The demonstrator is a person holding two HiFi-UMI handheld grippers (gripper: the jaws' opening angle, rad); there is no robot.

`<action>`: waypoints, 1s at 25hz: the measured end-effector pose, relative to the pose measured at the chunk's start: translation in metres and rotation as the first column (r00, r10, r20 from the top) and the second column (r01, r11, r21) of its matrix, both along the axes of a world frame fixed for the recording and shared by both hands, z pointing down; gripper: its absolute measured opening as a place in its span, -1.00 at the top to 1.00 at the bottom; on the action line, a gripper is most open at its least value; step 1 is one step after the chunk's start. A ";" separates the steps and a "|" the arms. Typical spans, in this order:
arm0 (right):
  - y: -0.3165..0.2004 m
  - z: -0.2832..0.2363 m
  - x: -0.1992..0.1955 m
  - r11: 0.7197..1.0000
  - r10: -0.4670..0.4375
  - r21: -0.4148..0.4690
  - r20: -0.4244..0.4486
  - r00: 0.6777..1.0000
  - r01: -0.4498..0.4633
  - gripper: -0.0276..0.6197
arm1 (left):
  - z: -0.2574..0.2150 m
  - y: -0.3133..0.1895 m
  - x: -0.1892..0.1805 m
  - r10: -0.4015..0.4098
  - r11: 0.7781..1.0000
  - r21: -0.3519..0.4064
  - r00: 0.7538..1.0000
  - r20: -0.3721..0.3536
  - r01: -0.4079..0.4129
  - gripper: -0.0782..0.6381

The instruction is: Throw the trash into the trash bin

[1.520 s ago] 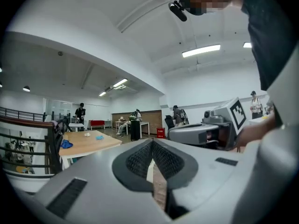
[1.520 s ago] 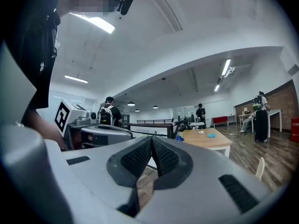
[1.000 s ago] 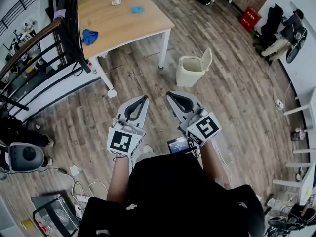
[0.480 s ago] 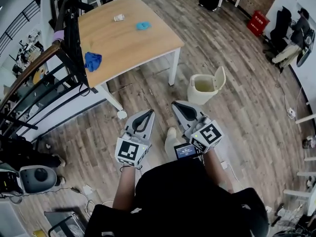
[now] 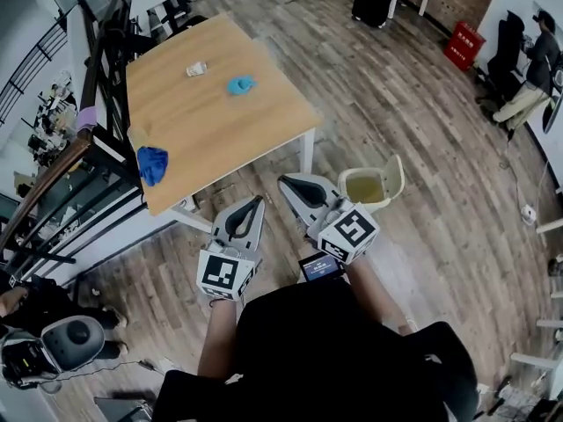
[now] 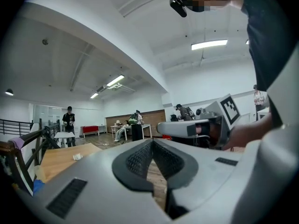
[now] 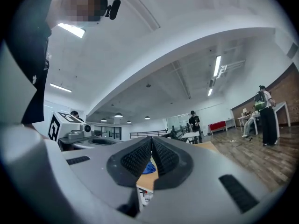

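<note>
Three bits of trash lie on the wooden table (image 5: 220, 130): a white crumpled piece (image 5: 195, 69), a light blue piece (image 5: 239, 84) and a dark blue cloth (image 5: 152, 164) near the front left edge. The beige trash bin (image 5: 368, 187) stands on the floor right of the table, lid up. My left gripper (image 5: 257, 202) is shut and empty, held level just short of the table's near edge. My right gripper (image 5: 286, 183) is also shut and empty, between the table corner and the bin. Past the shut right gripper (image 7: 152, 139) the blue cloth (image 7: 148, 168) shows. The left gripper (image 6: 152, 141) has the white piece (image 6: 77, 157) to its left.
A dark railing (image 5: 53, 174) runs along the table's left side. A red box (image 5: 463, 46) and a seated person (image 5: 523, 86) are at the far right. More tables and standing people (image 7: 192, 120) are across the room. Wood floor lies around the bin.
The person has walked forward: the table and the bin have come closer, and both grippers now reach the table's near edge. Both stay shut.
</note>
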State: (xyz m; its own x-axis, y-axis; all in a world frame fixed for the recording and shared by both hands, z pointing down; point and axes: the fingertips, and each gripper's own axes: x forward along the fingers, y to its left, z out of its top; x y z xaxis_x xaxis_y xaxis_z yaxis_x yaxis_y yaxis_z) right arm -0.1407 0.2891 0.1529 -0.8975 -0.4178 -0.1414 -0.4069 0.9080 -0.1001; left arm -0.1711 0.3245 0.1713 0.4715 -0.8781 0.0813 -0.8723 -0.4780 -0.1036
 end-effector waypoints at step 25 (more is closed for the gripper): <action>-0.334 0.015 -0.142 0.997 0.070 -0.018 -0.115 0.991 -0.073 0.92 | 0.048 -0.366 -0.156 0.045 0.992 -0.113 0.995 -0.089 -0.055 0.76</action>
